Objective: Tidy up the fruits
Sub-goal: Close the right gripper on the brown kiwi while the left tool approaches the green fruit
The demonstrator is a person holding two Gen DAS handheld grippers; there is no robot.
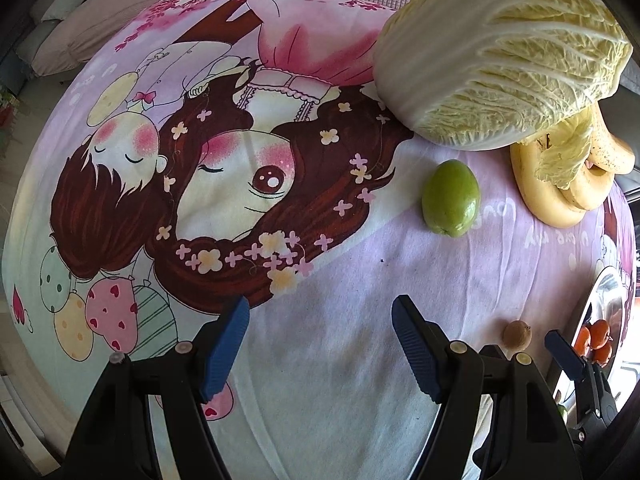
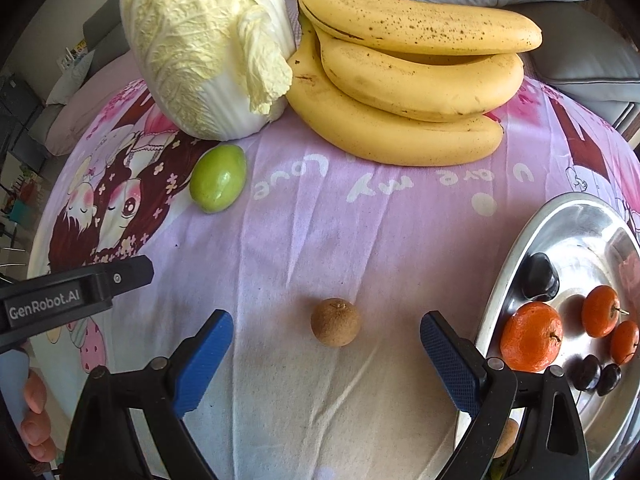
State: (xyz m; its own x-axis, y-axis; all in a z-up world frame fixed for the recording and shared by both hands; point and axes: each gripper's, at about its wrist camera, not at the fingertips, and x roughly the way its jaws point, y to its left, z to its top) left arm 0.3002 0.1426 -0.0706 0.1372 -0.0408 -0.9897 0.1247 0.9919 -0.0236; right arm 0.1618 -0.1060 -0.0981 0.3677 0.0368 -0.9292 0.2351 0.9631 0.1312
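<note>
The blue fingers (image 1: pixel 224 354) of the left gripper (image 1: pixel 320 348) are seen held wide apart, and nothing is held between them; only the cartoon cloth (image 1: pixel 340 360) is seen under them. The right gripper (image 2: pixel 326 358) is also seen wide open and nothing is gripped. A small brown round fruit (image 2: pixel 336 322) is seen lying on the cloth between its two blue fingers (image 2: pixel 204 364), not touched by either one.

In the left wrist view, that brown fruit is seen only small, near the right edge, and the cartoon girl's face on the cloth is shown big. A green fruit (image 1: pixel 451 198) is seen alone on the cloth, just below the cabbage (image 1: pixel 500 52). The bananas (image 1: pixel 560 196) are mostly hidden behind the cabbage here.

In the right wrist view, the bananas are shown whole, stacked beside the cabbage. The silver tray (image 2: pixel 520 240) is shown clearly only here. Three orange fruits (image 2: pixel 532 338) and some dark fruits (image 2: pixel 540 278) are seen in it. Part of the left gripper's black body and some of a hand's fingertips (image 2: pixel 36 396) are seen at the left edge.
</note>
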